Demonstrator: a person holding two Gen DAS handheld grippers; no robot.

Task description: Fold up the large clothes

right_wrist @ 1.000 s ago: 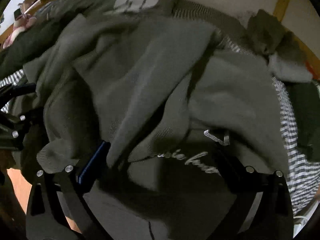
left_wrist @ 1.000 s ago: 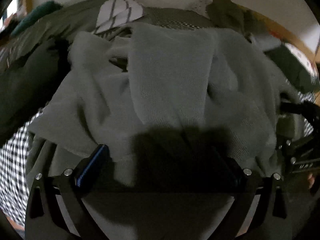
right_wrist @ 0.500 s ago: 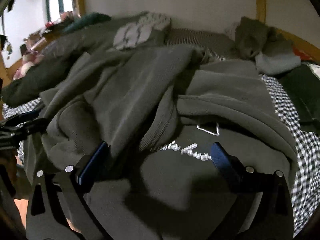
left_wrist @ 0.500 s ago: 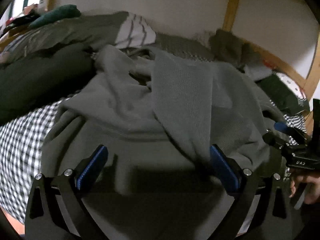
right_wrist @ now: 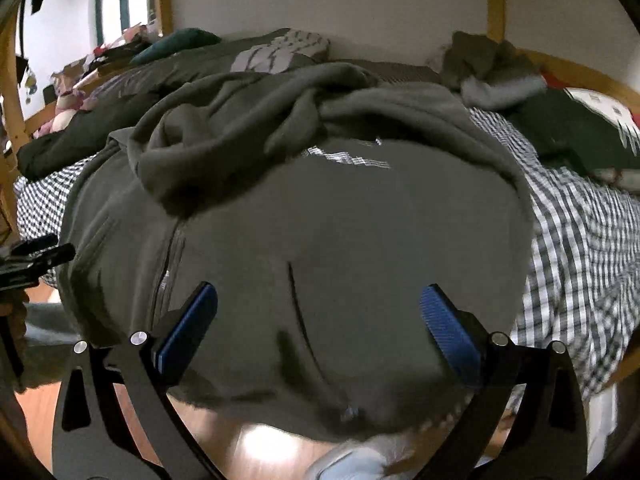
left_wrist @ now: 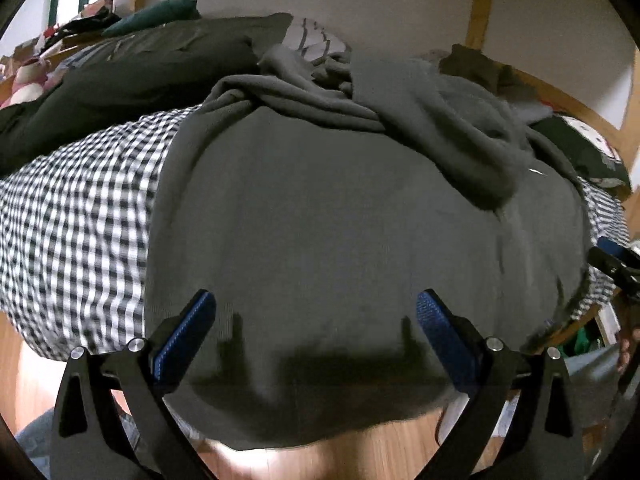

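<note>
A large grey-green hoodie (left_wrist: 340, 220) lies spread on a bed, its hem hanging over the near edge; it also shows in the right wrist view (right_wrist: 320, 240), with white lettering (right_wrist: 348, 158) on the chest. Its sleeves and hood are bunched on the far part. My left gripper (left_wrist: 312, 320) is open and empty, held over the lower body of the hoodie. My right gripper (right_wrist: 318, 314) is open and empty over the hem area, beside the zipper (right_wrist: 168, 264). Each gripper shows at the edge of the other's view.
The bed has a black-and-white checked sheet (left_wrist: 80, 220), also in the right wrist view (right_wrist: 580, 248). Dark clothes (left_wrist: 132, 76) are piled at the back left, more garments (right_wrist: 492, 68) at the back right. A wooden bed frame (right_wrist: 496, 0) and white wall stand behind. Wooden floor (left_wrist: 360, 452) lies below.
Both grippers have pulled back and down toward the near bed edge. The hoodie's lower body now lies flat and spread; earlier the bunched fabric filled both views.
</note>
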